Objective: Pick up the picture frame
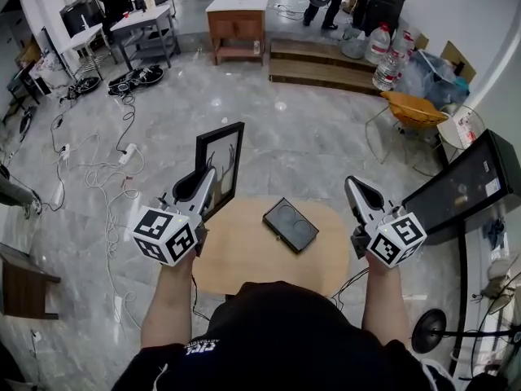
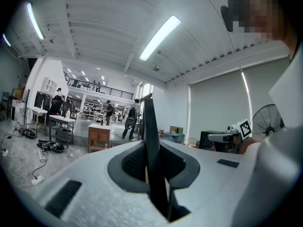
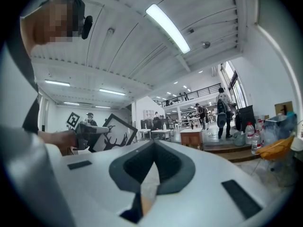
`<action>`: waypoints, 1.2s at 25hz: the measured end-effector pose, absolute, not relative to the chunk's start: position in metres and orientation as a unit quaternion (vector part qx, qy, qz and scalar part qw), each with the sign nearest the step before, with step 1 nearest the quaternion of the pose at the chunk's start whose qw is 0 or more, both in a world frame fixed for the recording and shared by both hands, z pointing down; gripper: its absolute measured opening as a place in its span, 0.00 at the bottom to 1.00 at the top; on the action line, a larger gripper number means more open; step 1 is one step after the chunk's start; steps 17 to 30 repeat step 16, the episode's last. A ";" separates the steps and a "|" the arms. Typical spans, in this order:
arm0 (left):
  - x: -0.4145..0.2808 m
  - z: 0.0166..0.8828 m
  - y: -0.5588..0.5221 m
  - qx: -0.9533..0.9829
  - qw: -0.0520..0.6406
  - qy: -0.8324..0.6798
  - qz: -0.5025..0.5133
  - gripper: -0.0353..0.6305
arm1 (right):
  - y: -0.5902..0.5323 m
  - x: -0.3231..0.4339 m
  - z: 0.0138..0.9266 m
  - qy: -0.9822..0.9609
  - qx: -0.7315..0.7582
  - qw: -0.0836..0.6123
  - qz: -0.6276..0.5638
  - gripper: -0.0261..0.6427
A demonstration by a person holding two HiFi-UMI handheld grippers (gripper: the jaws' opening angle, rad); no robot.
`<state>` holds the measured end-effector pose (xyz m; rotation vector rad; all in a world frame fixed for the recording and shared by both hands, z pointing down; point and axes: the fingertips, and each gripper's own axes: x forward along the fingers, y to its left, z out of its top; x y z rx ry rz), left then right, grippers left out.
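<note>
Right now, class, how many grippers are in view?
2. The left gripper, lower left, grips the black picture frame; the right gripper, lower right, is shut and empty.

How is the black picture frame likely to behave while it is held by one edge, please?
It is probably stiff: the picture frame stands straight though the left tool pinches only one edge. It seems light for its size, since that one narrow grip alone appears to carry it. Held off-centre like this, it may twist or slip between the pads.

Pic frame [image 1: 230, 147] in L tongs [image 1: 209, 177]
</note>
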<state>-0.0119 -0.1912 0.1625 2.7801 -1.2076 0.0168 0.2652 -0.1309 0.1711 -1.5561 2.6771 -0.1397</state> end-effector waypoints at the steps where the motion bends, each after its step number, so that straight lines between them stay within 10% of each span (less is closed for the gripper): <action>1: -0.012 0.164 -0.191 0.916 0.058 -0.398 0.006 0.13 | -0.132 0.265 0.171 0.864 -0.502 0.020 -0.046 0.04; 30: -0.019 0.174 -0.193 0.911 0.074 -0.405 0.005 0.13 | -0.139 0.257 0.178 0.868 -0.493 0.009 -0.052 0.04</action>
